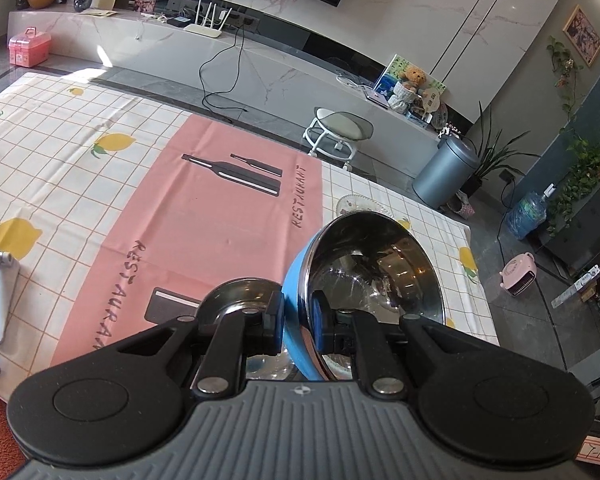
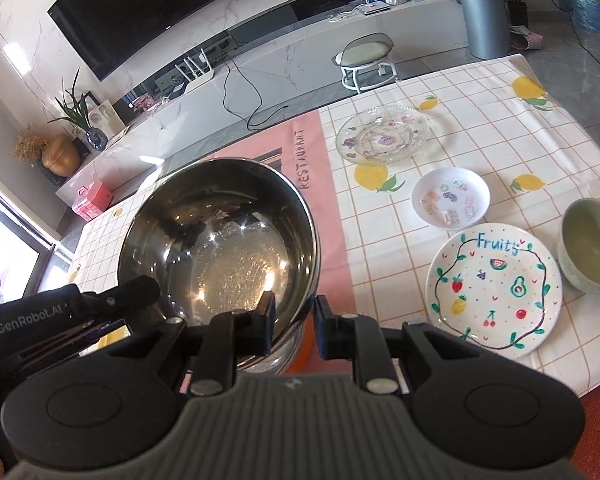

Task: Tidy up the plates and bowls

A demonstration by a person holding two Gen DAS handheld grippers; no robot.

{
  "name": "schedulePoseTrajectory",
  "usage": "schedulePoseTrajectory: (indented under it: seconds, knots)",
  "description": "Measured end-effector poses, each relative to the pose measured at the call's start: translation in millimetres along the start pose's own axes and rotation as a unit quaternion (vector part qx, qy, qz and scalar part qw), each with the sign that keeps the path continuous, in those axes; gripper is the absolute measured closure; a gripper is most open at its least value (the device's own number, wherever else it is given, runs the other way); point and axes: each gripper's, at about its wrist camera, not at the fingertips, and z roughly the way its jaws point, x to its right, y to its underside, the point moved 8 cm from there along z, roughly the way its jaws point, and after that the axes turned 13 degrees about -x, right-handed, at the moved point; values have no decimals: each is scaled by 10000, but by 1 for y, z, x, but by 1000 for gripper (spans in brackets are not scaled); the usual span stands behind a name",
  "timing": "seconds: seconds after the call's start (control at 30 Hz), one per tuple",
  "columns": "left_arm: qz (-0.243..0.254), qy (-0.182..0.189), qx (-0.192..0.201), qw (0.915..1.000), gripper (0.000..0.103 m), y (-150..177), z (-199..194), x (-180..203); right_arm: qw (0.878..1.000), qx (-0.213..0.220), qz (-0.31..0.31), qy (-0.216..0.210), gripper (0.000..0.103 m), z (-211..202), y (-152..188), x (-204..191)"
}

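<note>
- Left gripper (image 1: 296, 316) clamped on the wall of a blue-sided steel bowl (image 1: 374, 276), one pad (image 1: 274, 320) against the blue outside, the other inside against the shiny metal.
- Held tipped up, mouth facing right in the left wrist view, above the near edge of the pink placemat (image 1: 220, 208).
- A second steel bowl (image 1: 236, 294) partly seen just left of it, behind the left finger.
- Right gripper (image 2: 294, 320) closed on the rim of a steel bowl (image 2: 220, 240), 1 fingertip (image 2: 266, 320) inside and 1 outside the wall; mouth up, slightly tilted, over the pink placemat (image 2: 332, 216).
- An orange patch (image 2: 300, 354) visible just beneath that bowl; what it belongs to, cannot tell.
- Left gripper's black body (image 2: 60, 320) visible at the left edge of the right wrist view, touching or just beside the steel bowl.
- On the lemon-print tablecloth (image 2: 460, 92), to the right: clear glass plate (image 2: 382, 134) farthest, small white bowl (image 2: 450, 196) nearer, "Fruits" plate (image 2: 494, 290) nearest, pale green bowl (image 2: 590, 250) just beside its right rim.
- All 4 upright, flat on the cloth, apart from both grippers.
</note>
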Motion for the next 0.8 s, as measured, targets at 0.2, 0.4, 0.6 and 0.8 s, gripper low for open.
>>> schedulePoseTrajectory:
  seconds: [0.2, 0.4, 0.6, 0.8]
  knots:
    - [-163, 51, -168, 9997, 87, 5, 0, -24, 9996, -256, -122, -33, 84, 13, 7, -11]
    - [-365, -56, -416, 9985, 87, 14, 12, -42, 9989, -401, -230, 6, 85, 29, 9, -18]
    - [-544, -167, -667, 9962, 88, 21, 27, -52, 9984, -490, -225, 145, 86, 46, 9, -15]
    - [-601, -309, -781, 9947, 88, 24, 36, -54, 9983, -517, -207, 173, 86, 54, 5, -13]
